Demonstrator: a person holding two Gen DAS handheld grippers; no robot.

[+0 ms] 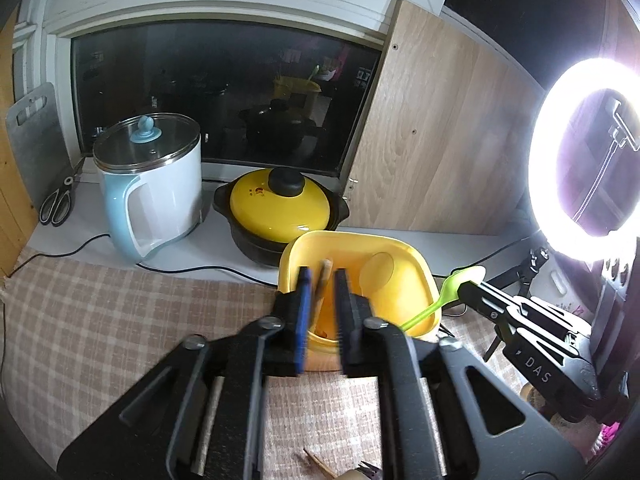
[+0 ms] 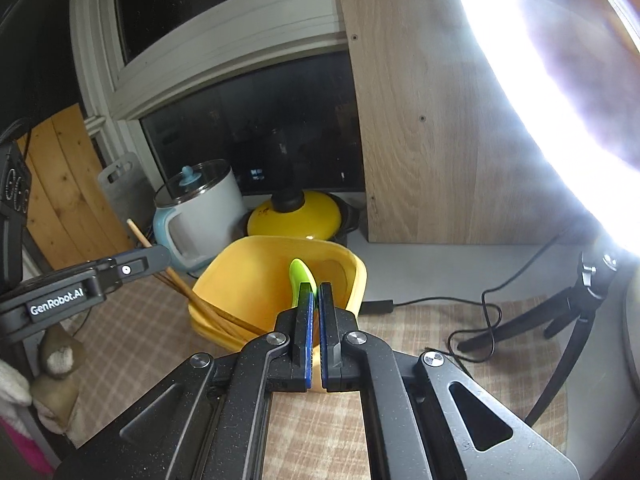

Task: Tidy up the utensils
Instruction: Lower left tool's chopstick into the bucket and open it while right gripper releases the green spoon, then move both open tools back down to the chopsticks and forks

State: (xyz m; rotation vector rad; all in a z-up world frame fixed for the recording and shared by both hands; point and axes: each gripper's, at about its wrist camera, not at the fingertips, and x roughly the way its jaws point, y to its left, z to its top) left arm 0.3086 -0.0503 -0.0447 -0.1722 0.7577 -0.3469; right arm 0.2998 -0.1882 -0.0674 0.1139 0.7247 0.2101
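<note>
Wooden chopsticks [image 2: 200, 300] lean in glossy yellow squarish tub [image 2: 248, 264]; green plastic spoon [image 2: 301, 276] clamped.

2 wrist views angle down, close over the shared yellow bin [image 1: 404, 272], facing the window [image 1: 224, 92].

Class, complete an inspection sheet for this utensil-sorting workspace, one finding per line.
Surface: beige checked cloth, white counter behind.
Job's things: wooden chopsticks leaning in yellow plastic tub; green plastic spoon above it.
Clutter: white-and-blue electric kettle, yellow-lidded black pot, scissors.
Grippers: left gripper open around chopsticks; right gripper shut on spoon.
Cables: black cable along counter edge.
Surroundings: dark window, glaring ring light.
</note>
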